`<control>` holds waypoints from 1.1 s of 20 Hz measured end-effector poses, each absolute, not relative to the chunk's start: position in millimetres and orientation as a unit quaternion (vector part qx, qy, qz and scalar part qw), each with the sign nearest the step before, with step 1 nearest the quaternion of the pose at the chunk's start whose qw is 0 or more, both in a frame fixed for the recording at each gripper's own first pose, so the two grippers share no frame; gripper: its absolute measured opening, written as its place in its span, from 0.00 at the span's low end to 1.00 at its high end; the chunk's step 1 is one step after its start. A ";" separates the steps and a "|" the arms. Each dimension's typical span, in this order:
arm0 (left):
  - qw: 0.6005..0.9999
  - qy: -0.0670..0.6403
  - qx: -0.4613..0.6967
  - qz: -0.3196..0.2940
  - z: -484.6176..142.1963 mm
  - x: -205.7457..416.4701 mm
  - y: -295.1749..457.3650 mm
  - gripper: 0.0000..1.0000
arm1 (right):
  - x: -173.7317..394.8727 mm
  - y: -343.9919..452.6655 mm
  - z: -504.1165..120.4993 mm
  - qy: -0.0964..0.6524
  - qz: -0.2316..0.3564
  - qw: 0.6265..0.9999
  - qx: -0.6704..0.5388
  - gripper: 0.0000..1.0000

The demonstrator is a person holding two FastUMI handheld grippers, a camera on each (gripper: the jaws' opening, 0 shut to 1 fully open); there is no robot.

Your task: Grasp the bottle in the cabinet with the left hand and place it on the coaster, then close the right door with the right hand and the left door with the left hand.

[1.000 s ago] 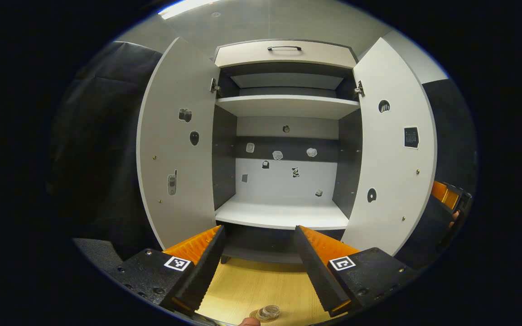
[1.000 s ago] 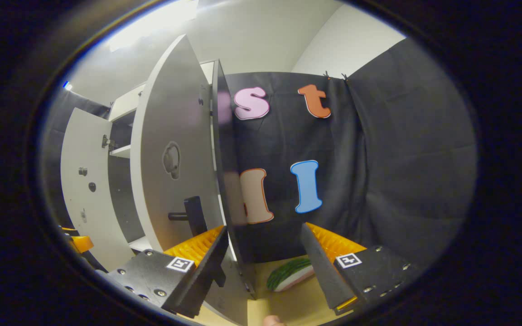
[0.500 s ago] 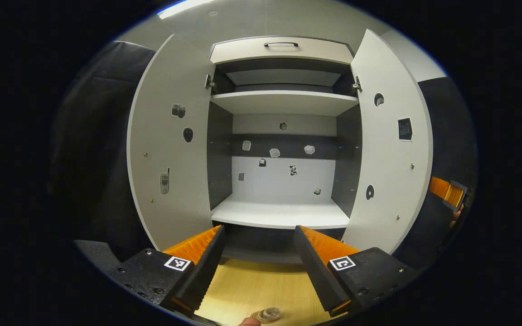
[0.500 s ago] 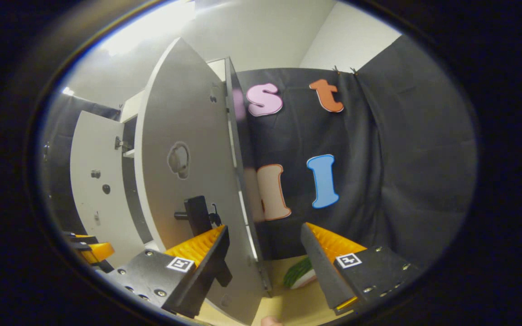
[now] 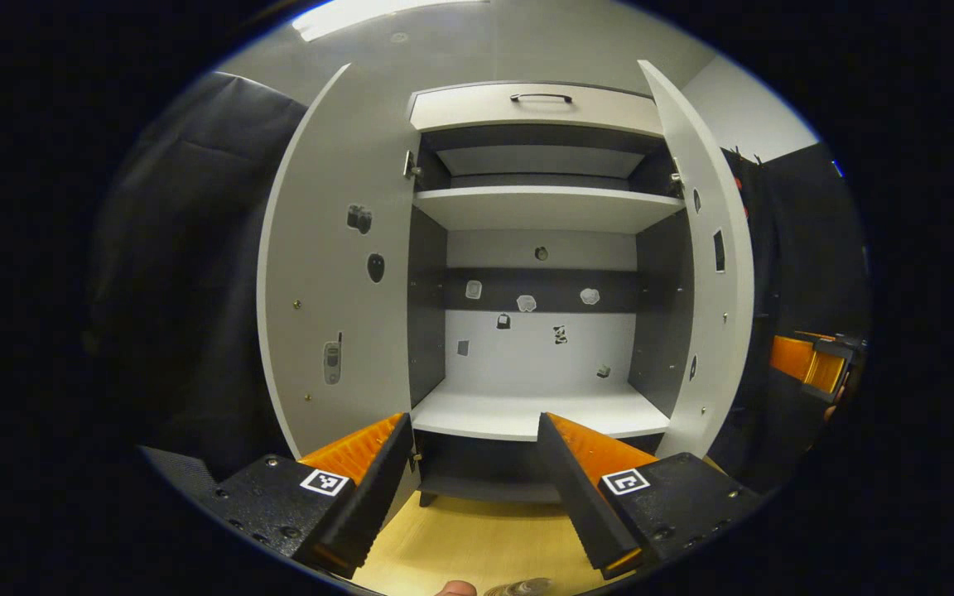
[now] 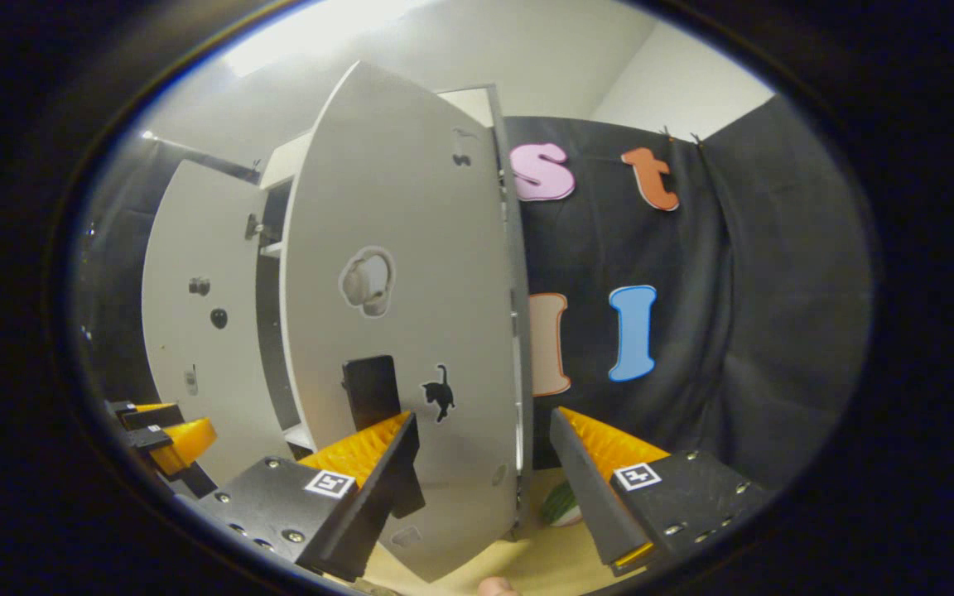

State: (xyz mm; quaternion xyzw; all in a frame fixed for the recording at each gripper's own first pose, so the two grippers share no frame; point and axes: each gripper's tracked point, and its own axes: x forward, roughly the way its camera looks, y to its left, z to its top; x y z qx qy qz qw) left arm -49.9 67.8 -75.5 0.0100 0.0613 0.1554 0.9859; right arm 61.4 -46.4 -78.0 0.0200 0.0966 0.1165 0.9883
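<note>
Between the right claw's (image 6: pixel 477 463) spread fingers stands the right door's (image 6: pixel 411 331) edge.

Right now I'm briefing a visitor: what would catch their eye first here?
The tall cabinet straight ahead in the left gripper view, with bare shelves and stickers on its back wall. In the right gripper view, the right door looms half-swung, a black cat sticker low on its face.

Bright ceiling light (image 5: pixel 378 10) overhead, glare up top; strong fisheye bending at edges; sharp focus.
</note>
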 end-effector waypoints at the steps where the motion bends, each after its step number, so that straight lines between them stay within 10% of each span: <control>1: 0.986 0.056 0.016 0.158 -71.5 -50.5 75.2 0.96 | 62.7 -33.3 -79.3 0.098 0.127 0.987 0.019 0.98; 22: 0.972 0.001 -0.008 0.235 -21.2 -99.0 246.9 0.95 | 82.5 93.7 -79.0 0.094 0.135 0.986 0.024 0.98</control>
